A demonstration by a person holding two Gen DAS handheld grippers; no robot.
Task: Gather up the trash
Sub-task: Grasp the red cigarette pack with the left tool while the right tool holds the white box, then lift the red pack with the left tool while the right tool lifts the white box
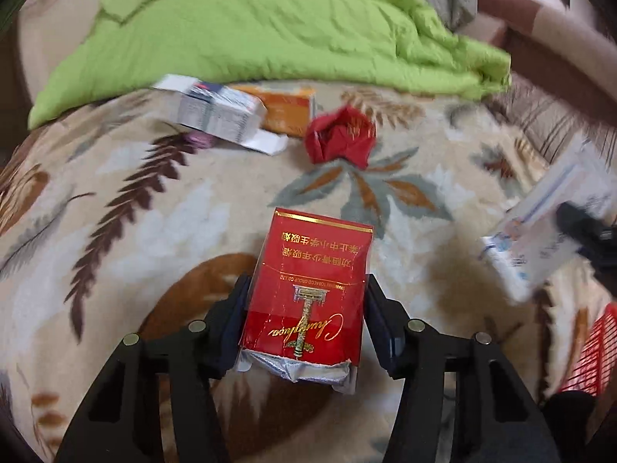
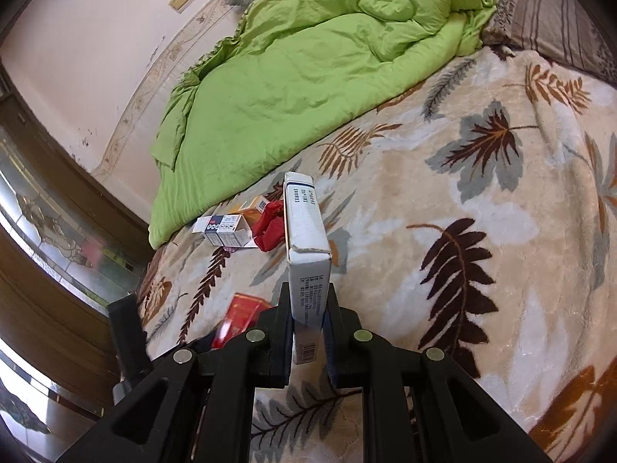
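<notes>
On the leaf-patterned blanket (image 1: 162,231) the left gripper (image 1: 306,297) clamps a red cigarette pack (image 1: 308,289) (top torn, foil showing) between its pads. The right gripper (image 2: 308,305) pinches a thin white box (image 2: 306,231) edgewise, raised above the blanket.

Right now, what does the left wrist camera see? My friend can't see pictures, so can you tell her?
The left hand-held gripper has a torn red cigarette pack between its fingers, above a leaf-patterned blanket. Farther off lie a crumpled red wrapper, a white box and an orange box, by a green quilt.
</notes>
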